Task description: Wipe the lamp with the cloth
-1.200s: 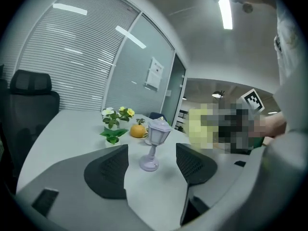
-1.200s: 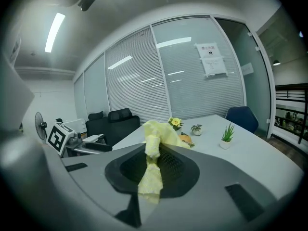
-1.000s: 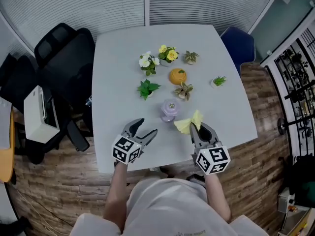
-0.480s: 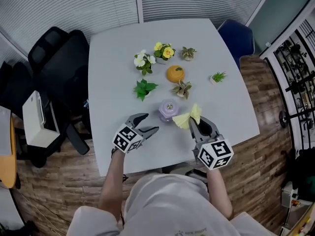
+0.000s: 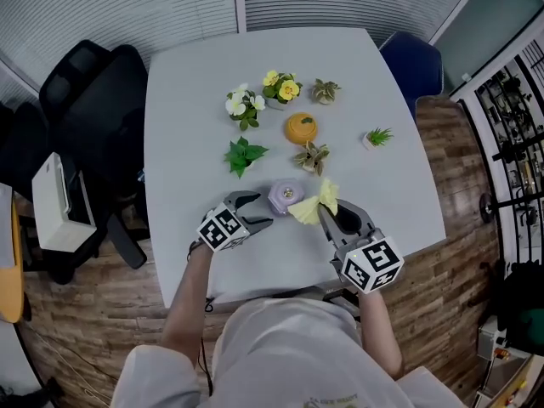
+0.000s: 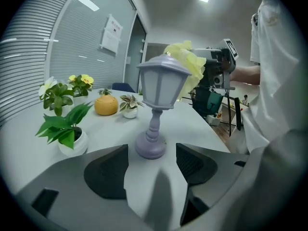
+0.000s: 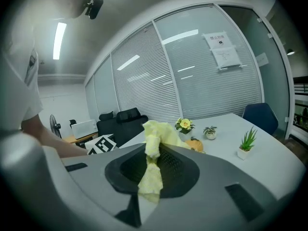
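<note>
Left gripper (image 5: 259, 212): fingers (image 6: 108, 170) wide apart, holding nothing, lamp (image 5: 285, 196) base just ahead of the gap. Lamp stands upright toward the desk's (image 5: 183, 109) 6 o'clock edge. Right gripper (image 5: 330, 217): fingers (image 7: 175, 172) clamped on the yellow cloth (image 5: 309, 206), which bunches right beside the lamp shade at its 3 o'clock.

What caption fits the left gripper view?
Open left gripper faces the lamp; right gripper holds yellow cloth beside its shade.
</note>
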The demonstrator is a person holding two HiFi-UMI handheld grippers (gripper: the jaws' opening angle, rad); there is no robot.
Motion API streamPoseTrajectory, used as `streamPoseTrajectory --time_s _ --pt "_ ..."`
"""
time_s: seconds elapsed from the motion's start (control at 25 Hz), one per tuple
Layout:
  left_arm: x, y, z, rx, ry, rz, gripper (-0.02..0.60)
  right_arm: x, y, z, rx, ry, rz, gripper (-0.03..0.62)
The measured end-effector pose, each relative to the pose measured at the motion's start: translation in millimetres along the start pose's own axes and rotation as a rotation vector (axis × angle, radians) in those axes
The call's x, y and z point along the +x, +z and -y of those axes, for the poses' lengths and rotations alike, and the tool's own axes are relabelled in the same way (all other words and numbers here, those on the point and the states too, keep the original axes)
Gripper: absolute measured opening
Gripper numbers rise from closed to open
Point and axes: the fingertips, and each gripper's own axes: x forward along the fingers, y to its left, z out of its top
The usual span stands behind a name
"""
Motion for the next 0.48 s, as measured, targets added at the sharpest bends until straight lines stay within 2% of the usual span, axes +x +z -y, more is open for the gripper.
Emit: streamPoseTrajectory --time_s 0.24,0.48 --pt "23.6 -7.6 -5.0 0.06 -0.045 -0.056 0.294 6.0 -6.3 10.9 0.0 0.038 -0.032 0.055" --pt "40.8 -9.7 -8.3 0.171 -0.085 -0.11 0.293 12.6 -12.0 17.2 -0.01 0.071 -0.059 0.055"
